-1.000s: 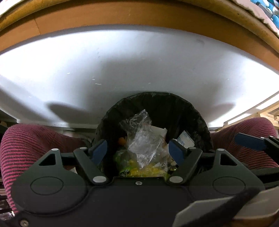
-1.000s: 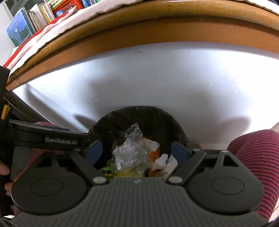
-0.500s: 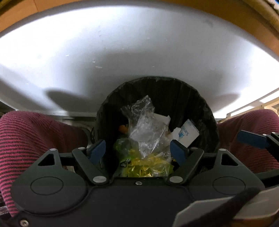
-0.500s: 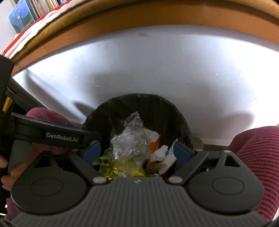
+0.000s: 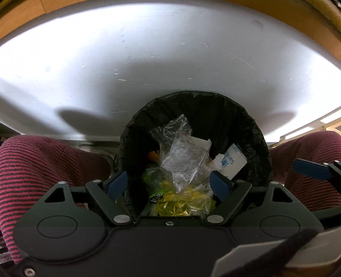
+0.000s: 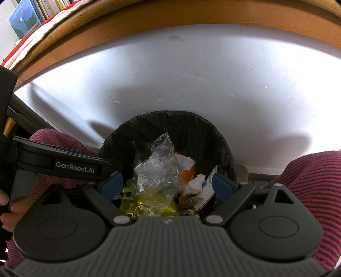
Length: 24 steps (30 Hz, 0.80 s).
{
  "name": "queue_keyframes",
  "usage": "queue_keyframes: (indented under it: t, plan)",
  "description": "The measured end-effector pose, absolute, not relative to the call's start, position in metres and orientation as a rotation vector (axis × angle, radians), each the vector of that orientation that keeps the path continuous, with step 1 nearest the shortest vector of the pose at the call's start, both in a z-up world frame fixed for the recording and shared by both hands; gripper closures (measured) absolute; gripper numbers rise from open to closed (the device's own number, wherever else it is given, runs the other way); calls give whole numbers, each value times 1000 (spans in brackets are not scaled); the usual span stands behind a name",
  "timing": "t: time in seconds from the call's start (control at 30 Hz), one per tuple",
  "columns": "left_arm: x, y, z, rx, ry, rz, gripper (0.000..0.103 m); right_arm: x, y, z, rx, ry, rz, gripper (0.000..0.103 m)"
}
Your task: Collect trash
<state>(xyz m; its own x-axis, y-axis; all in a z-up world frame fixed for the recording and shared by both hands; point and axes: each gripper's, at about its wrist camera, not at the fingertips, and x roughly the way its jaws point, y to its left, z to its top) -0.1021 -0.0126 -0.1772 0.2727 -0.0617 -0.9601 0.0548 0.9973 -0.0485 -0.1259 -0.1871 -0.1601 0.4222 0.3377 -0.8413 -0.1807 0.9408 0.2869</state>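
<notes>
A round bin with a black liner [image 5: 240, 127] [image 6: 215, 140] stands below both grippers, between a person's knees. It holds a crumpled clear plastic bag [image 5: 181, 155] [image 6: 155, 168], yellow and green wrappers [image 5: 181, 202] [image 6: 147, 206], a white and blue packet [image 5: 232, 164] [image 6: 207, 183], a white tissue [image 6: 195, 184] and an orange scrap [image 6: 187, 176]. My left gripper [image 5: 169, 184] hovers open over the bin's near rim with nothing between its fingers. My right gripper [image 6: 165, 184] hangs open and empty above the same bin.
A white table underside [image 5: 149, 64] [image 6: 191, 74] with a wooden edge [image 6: 149, 27] arches over the bin. Knees in red striped trousers [image 5: 42, 162] [image 6: 315, 181] flank it. A hand [image 6: 8, 211] holds the left gripper's handle. Books [image 6: 32, 15] stand at the far upper left.
Both grippers have tilted down and moved closer over the bin, so more of its contents show. Both stayed open and empty.
</notes>
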Motion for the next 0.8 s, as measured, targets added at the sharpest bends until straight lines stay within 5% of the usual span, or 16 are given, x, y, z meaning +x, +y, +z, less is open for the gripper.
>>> queue_keyframes:
  t: [0.8]
  plan:
    - [-104, -16, -171, -3, 1278, -84, 19, -125, -188, -160, 161, 1088, 328, 7]
